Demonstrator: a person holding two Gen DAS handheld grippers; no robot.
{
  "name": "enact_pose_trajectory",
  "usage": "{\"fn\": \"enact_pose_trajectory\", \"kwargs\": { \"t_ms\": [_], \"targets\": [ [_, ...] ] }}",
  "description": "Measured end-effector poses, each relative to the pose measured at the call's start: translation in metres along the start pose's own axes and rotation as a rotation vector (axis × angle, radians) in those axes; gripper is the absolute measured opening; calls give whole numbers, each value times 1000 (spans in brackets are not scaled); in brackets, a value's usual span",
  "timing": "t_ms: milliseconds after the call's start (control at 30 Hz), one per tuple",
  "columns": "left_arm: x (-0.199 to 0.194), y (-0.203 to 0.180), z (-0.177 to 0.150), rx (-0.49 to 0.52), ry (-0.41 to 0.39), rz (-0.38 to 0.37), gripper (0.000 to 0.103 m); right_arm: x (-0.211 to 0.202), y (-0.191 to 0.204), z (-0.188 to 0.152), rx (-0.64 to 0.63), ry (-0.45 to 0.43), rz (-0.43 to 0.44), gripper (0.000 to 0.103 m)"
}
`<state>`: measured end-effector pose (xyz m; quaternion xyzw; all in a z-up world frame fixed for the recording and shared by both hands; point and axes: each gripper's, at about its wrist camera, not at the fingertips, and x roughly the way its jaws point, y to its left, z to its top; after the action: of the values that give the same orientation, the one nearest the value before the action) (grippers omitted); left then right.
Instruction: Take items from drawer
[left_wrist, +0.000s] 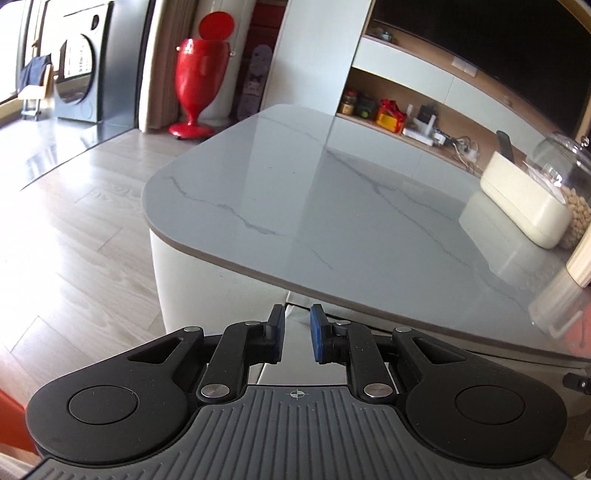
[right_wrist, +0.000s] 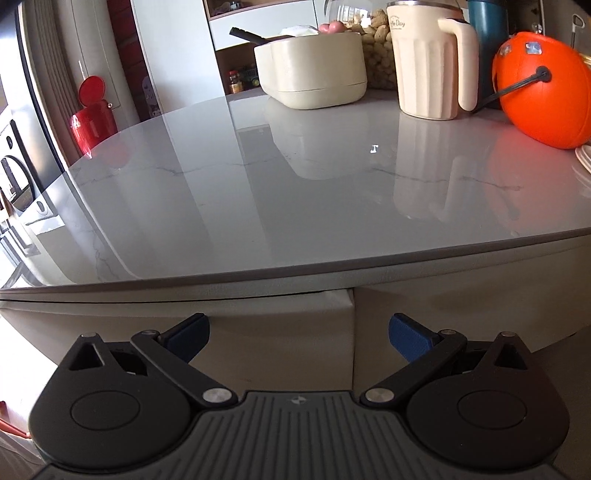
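While both grippers point down at the front edge of the grey marble-patterned tabletop (right_wrist: 258, 192), we see the left gripper (left_wrist: 296, 334) with its blue pads (left_wrist: 317, 338) drawn close, a narrow gap between them and nothing in it, and the right gripper (right_wrist: 298, 338) with its jaws spread wide and empty. Below the tabletop's rim we find the pale drawer front (right_wrist: 273, 332) just ahead of the right gripper, shut as far as we can tell, so its contents are hidden; on the tabletop stand a cream box (right_wrist: 314, 74), a cream mug (right_wrist: 424, 66), a jar of peanuts (right_wrist: 376, 48) and an orange ball (right_wrist: 539, 85)
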<state>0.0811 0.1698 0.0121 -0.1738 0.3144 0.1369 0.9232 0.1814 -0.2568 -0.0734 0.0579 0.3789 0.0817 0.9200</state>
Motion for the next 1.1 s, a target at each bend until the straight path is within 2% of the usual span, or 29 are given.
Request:
{"fn": "enact_pose_trajectory", "kwargs": {
  "t_ms": [100, 233, 367, 533, 733, 900, 1000, 1033, 1067, 1100],
  "targets": [
    [0, 0, -1, 12, 7, -3, 16, 3, -6, 4, 35, 28, 30, 103],
    [5, 0, -2, -1, 21, -1, 16, 0, -11, 11, 86, 15, 104, 102],
    [7, 7, 0, -37, 33, 0, 16, 10, -15, 13, 90, 28, 87, 103],
    [8, 4, -1, -24, 42, -28, 16, 25, -24, 14, 171, 65, 187, 103],
    [5, -30, -6, 105, 51, -126, 16, 24, -18, 10, 160, 50, 177, 103],
    [5, -70, -15, 227, 73, -214, 16, 16, -6, 7, 68, 58, 155, 103],
    [11, -89, -20, 259, 97, -235, 16, 6, -5, 0, 35, 64, 154, 103],
    [14, -96, -21, 263, 107, -234, 16, 5, -5, -5, 41, 81, 201, 101],
    [19, -101, -23, 266, 114, -226, 16, 7, -5, -5, 69, 113, 304, 99],
    [23, -105, -25, 268, 117, -212, 16, 8, -1, -6, 80, 133, 356, 99]
  ]
}}
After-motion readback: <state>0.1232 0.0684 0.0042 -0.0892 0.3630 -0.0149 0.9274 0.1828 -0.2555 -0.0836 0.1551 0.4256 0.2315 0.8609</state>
